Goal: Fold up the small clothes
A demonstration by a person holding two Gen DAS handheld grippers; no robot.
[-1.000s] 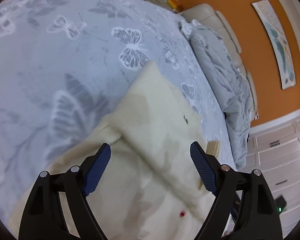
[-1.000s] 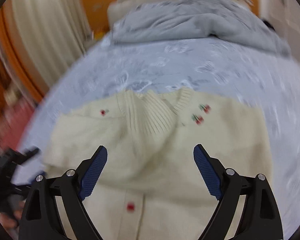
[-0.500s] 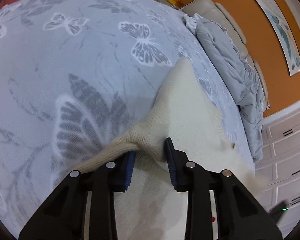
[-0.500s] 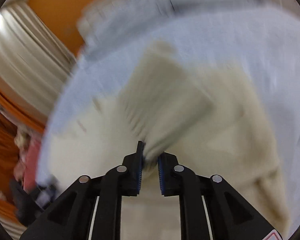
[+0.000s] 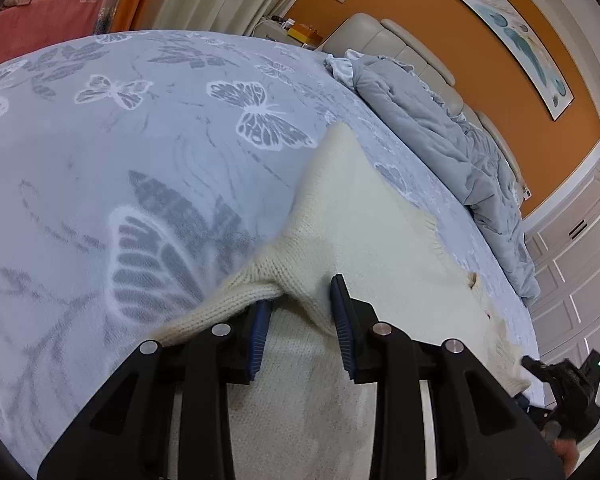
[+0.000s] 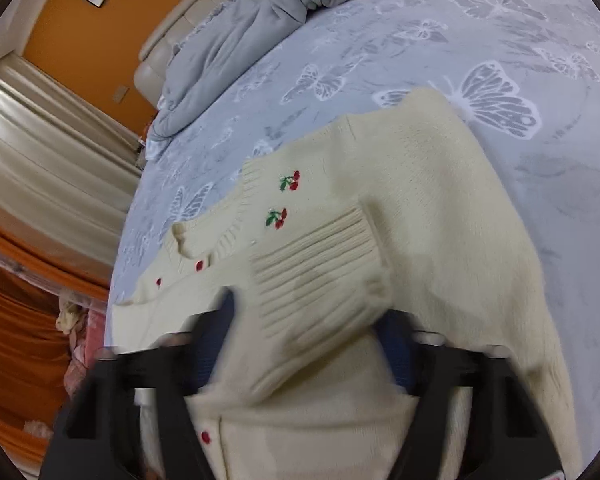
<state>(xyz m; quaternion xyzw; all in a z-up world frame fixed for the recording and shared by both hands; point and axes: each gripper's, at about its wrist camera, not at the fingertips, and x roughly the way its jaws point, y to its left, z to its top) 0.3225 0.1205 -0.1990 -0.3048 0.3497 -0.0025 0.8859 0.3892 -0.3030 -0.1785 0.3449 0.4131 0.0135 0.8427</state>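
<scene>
Pinching the cream cardigan (image 5: 364, 240) by its edge in the left gripper (image 5: 300, 322), right gripper (image 6: 300, 356) clamping its ribbed cuff (image 6: 316, 280). Judging next: carrying both holds across the cardigan, keeping tension even

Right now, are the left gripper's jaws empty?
No, the left gripper pinches a fold of the cream cardigan between its blue pads.

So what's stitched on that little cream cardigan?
Red cherries with green leaves, clearest in the right wrist view.
</scene>
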